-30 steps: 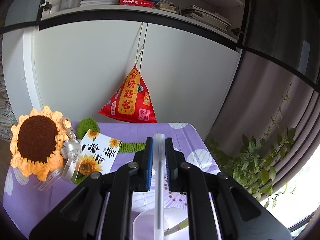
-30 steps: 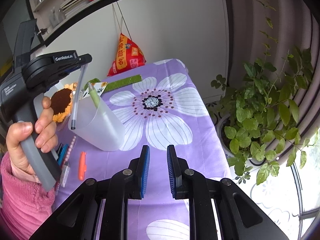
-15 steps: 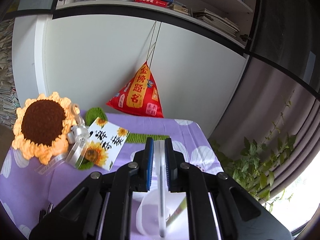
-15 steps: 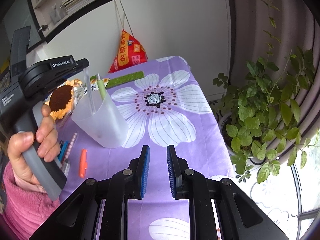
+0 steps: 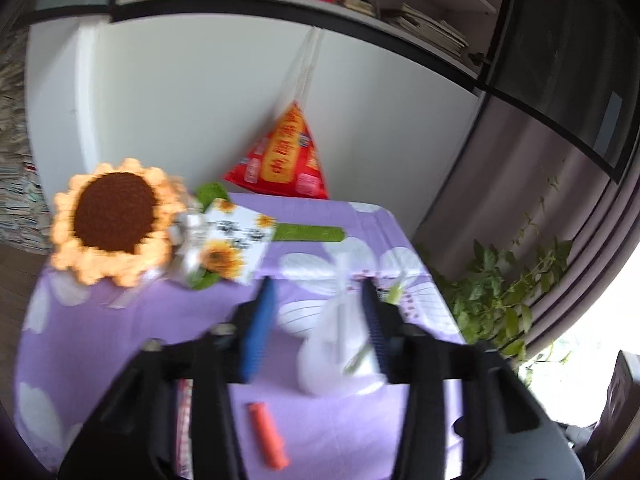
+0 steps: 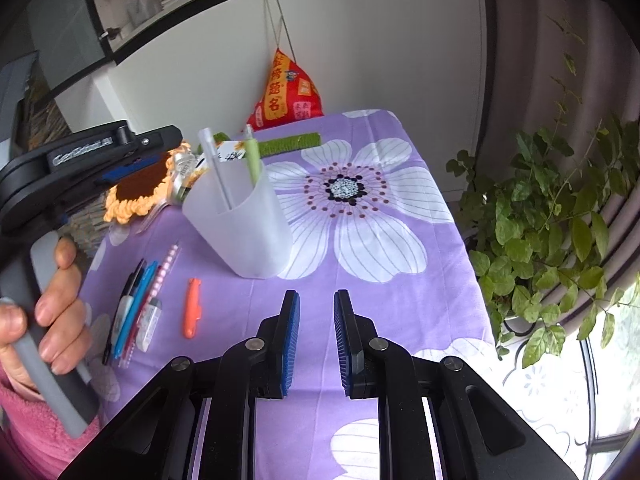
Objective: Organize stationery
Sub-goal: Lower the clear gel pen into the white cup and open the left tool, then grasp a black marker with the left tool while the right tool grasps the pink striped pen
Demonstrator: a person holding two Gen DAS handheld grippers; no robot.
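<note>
Stationery here counts out as two pens standing in one translucent cup (image 6: 244, 224), a white pen (image 6: 218, 172) and a green pen (image 6: 253, 156), plus one orange utility knife (image 6: 192, 307) and a small row of loose pens (image 6: 134, 308) with a white eraser (image 6: 149, 322) lying flat on the purple flowered tablecloth (image 6: 400, 280).

One left gripper (image 5: 318, 312) has its jaws opening, blue pads well apart, with nothing pressed between them; seen along its fingers, the cup (image 5: 340, 352) with the white pen (image 5: 343, 304) stands just beyond the tips, nearer the right-hand finger. One right gripper (image 6: 316, 332) holds its jaws a narrow gap apart with nothing between them, and the cup stands beyond and slightly left of its tips, well apart from them.

Only the right wrist view shows the person's hand (image 6: 48, 312) and pink sleeve (image 6: 28, 432) holding the left gripper's (image 6: 160, 148) grey handle, and the row of loose pens in full. The left wrist view is blurred, yet shows the orange knife (image 5: 267, 436) below its own fingers.

Further out lie one crocheted sunflower (image 5: 114, 220), one sunflower card (image 5: 236, 244), one green strip (image 5: 310, 233), one red pyramid bag (image 5: 286, 160) against the white wall, and one leafy plant (image 6: 560, 224) beside the table.
</note>
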